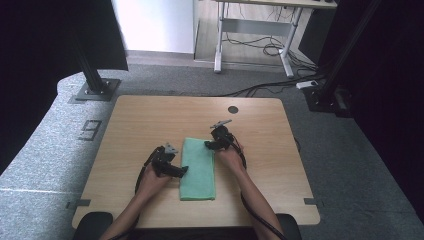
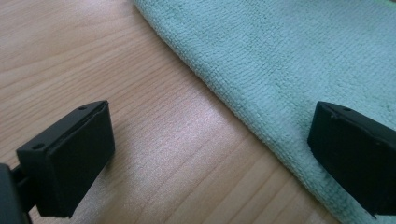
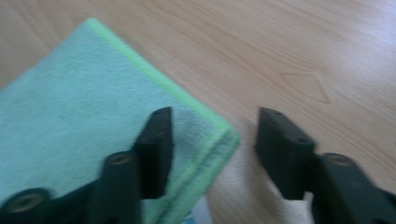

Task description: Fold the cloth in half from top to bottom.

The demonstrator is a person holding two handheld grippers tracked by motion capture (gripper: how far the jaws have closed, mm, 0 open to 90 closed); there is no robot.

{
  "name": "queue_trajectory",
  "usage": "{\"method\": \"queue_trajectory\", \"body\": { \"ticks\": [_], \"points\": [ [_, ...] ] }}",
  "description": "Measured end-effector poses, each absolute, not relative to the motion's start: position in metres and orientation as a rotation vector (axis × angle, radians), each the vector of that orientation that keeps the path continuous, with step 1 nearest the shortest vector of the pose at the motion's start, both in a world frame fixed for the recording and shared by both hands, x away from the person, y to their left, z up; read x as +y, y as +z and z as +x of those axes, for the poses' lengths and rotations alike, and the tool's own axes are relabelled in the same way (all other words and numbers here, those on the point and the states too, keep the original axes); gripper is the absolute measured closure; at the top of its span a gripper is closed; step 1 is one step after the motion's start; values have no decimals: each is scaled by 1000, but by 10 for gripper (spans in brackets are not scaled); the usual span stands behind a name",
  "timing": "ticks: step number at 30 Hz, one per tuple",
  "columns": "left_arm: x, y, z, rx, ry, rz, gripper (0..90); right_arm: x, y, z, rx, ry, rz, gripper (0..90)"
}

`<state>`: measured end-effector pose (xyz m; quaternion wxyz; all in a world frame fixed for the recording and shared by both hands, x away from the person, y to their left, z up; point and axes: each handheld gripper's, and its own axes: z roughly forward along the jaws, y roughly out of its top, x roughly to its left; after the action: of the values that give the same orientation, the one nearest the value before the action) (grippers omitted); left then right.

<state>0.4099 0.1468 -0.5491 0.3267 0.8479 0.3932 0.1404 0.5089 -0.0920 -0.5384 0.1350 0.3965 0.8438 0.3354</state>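
1. On the left side of the table (image 1: 130, 130) I hold my left gripper (image 1: 172, 169) low against the long left edge of the folded green cloth (image 1: 198, 169). Its jaws stand wide apart with nothing pinched; in the left gripper view one jaw hovers over bare wood and the other over the cloth's (image 2: 299, 60) rounded fold, so the edge runs between them. I judge that this straddle is there to steady or pick up that side.

2. Between my two hands the cloth lies flat near the table's middle, long side running away from me, squared up with the near edge. It is well apart from every table edge, so nothing risks sliding off.

3. At the cloth's far right corner sits my right gripper (image 1: 214, 143). In the right gripper view its jaws are partly apart and bracket the stitched corner (image 3: 219, 135), one jaw over the cloth, one over the wood; the pads do not press yet. I read this as lining up a corner pinch for a fold.

4. To the right, and beyond the cloth up to the dark grommet hole (image 1: 233, 109), the wood is bare, leaving me plenty of room to lift and swing the corner across.
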Motion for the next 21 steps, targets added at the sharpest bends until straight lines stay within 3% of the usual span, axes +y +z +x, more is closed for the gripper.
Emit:
{"method": "queue_trajectory", "body": {
  "ticks": [5, 7, 21],
  "points": [
    [147, -549, 410, 1032, 370, 2221, 7, -87, -535, 506, 2492, 982, 1173, 794],
    [147, -549, 410, 1032, 369, 2220, 7, -87, -536, 506, 2501, 996, 1178, 827],
    [146, -549, 409, 1039, 372, 2219, 7, -85, -497, 487, 2478, 1060, 971, 844]
  ]
}}
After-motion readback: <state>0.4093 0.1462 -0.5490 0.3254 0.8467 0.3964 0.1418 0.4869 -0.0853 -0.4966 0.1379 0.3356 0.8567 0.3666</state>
